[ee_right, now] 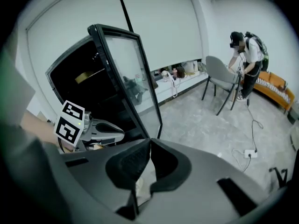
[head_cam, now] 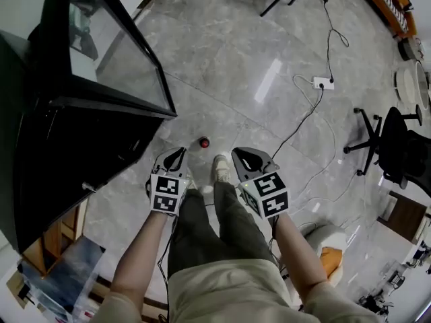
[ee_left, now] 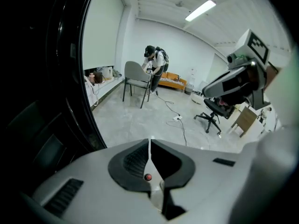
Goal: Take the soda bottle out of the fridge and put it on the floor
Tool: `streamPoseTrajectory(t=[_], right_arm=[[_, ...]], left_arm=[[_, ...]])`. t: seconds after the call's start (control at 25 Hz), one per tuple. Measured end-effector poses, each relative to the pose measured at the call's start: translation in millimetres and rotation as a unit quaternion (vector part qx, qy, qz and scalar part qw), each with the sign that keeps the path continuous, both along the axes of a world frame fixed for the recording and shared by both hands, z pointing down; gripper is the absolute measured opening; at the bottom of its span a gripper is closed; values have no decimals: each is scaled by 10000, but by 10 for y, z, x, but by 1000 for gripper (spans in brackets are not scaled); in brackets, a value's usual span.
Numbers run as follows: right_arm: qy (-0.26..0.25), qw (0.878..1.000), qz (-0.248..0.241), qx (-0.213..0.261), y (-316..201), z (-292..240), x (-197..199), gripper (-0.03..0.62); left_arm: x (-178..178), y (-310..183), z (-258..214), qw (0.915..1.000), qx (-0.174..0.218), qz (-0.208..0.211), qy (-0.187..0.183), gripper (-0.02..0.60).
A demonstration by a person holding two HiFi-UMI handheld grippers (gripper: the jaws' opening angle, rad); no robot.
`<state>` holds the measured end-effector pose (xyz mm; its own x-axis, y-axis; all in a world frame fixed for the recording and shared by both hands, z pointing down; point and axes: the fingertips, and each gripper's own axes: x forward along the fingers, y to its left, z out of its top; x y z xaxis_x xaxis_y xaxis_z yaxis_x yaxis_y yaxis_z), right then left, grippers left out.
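A lab-like office room — grey tiled floor, swivel chair, trailing power strip, ceiling strip light

No words, numbers or brand names can be read anywhere in the room. The only marks are black and white square patterns. They sit on the cube of the left gripper and on the cube of the right gripper, near the person's hands. They are patterns of little squares, not letters.
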<state>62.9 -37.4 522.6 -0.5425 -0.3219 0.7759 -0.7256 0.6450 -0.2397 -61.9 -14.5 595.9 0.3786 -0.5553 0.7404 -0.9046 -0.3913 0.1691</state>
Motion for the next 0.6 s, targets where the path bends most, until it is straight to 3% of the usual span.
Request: streamPoseTrajectory(t=[0.32, 0.6], right_arm=[[-291, 9948, -107, 972, -167, -1479, -306, -3], [-650, 9821, -211, 1755, -224, -2623, -551, -3]], left_arm=[[-169, -208, -1608, 9959, 862, 248, -114, 14], [-498, -184, -2877, 9876, 1565, 142, -49, 14]])
